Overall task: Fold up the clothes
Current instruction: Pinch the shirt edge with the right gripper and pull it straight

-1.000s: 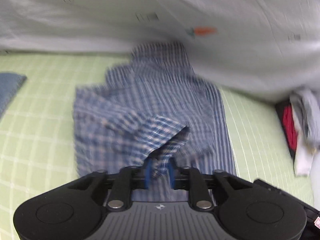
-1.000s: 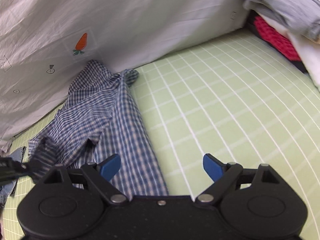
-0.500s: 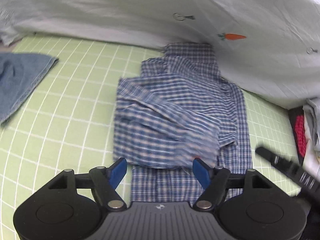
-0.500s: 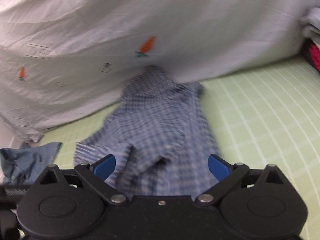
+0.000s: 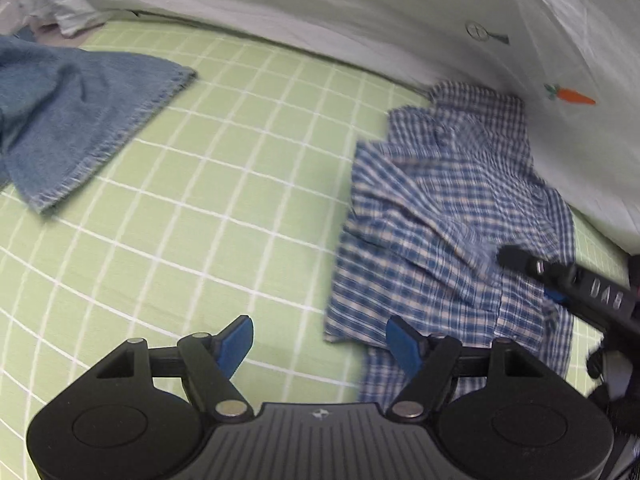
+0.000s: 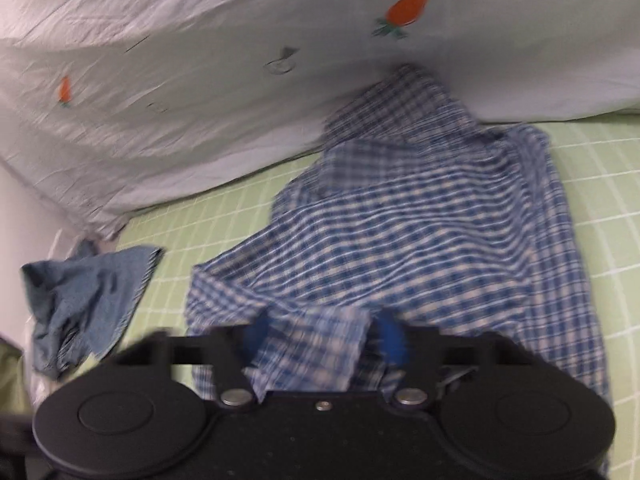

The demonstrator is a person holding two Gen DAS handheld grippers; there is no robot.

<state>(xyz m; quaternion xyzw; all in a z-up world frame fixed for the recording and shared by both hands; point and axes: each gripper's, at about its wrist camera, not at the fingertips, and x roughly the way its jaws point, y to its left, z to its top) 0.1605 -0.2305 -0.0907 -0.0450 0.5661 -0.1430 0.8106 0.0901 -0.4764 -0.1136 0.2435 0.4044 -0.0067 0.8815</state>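
Observation:
A blue-and-white plaid shirt (image 5: 440, 220) lies partly folded on the green checked bed sheet (image 5: 200, 208), its collar against the white bedding. My left gripper (image 5: 320, 340) stands open over bare sheet just off the shirt's near left corner, with nothing between its fingers. In the right wrist view the shirt (image 6: 420, 240) fills the middle. My right gripper (image 6: 322, 334) is closing its jaws on a raised fold of the plaid cloth, which sits between the blue pads. One black finger (image 5: 532, 266) of that gripper shows over the shirt's right side in the left wrist view.
A crumpled blue denim garment (image 5: 80, 112) lies to the left on the sheet, also seen as the denim piece (image 6: 80, 300). White bedding with carrot prints (image 6: 200, 80) rises behind the shirt.
The left gripper let go of the shirt sleeve, opened and slid left off the shirt. The right gripper swung over onto the shirt and its wide jaws came in around a fold.

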